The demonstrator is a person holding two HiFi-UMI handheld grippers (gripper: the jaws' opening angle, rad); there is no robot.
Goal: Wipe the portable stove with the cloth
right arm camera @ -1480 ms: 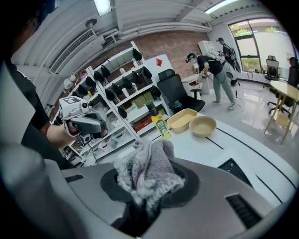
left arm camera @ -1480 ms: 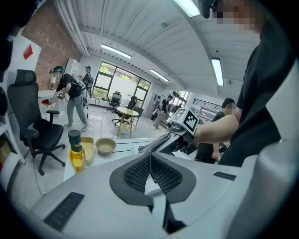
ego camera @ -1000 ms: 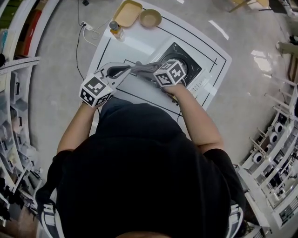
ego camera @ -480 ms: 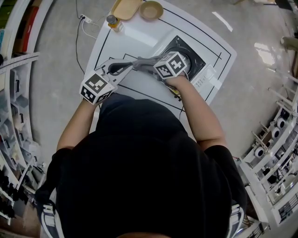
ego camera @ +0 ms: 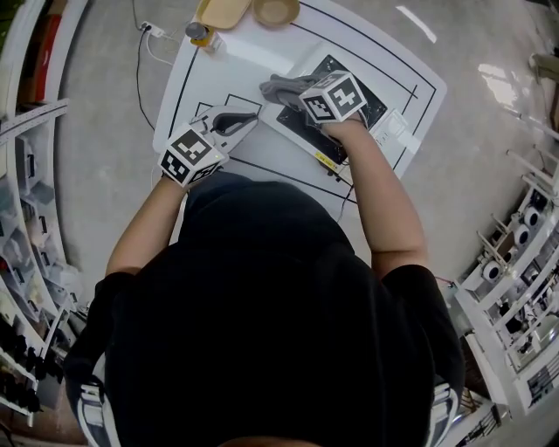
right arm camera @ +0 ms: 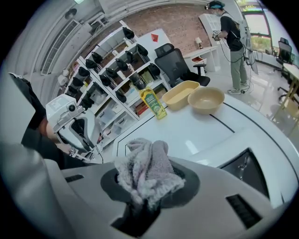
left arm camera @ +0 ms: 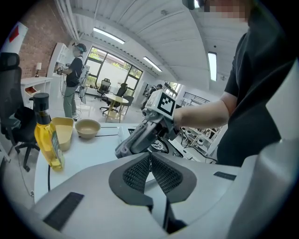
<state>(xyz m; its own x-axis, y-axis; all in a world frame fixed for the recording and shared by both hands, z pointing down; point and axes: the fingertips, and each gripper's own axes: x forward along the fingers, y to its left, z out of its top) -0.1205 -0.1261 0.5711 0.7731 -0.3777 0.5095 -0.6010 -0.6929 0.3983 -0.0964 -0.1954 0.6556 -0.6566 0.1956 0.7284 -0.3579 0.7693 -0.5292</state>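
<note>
The cube on the right gripper (ego camera: 295, 87) hides much of the portable stove (ego camera: 371, 112); its jaws clamp the grey cloth (ego camera: 278, 86) at the stove's ten o'clock corner. The left gripper (ego camera: 238, 120), at the cloth's eight o'clock, is closed and empty. The bowl (ego camera: 276, 10) and tray (ego camera: 218, 10) are cut off at twelve o'clock; the bottle (left arm camera: 45, 140) holds yellow liquid.

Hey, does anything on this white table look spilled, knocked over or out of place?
Nothing stands out. The yellow oil bottle stands upright, the tan bowl and yellow tray sit right way up beside it, no spill shows on the white table, and the black portable stove lies flat.
</note>
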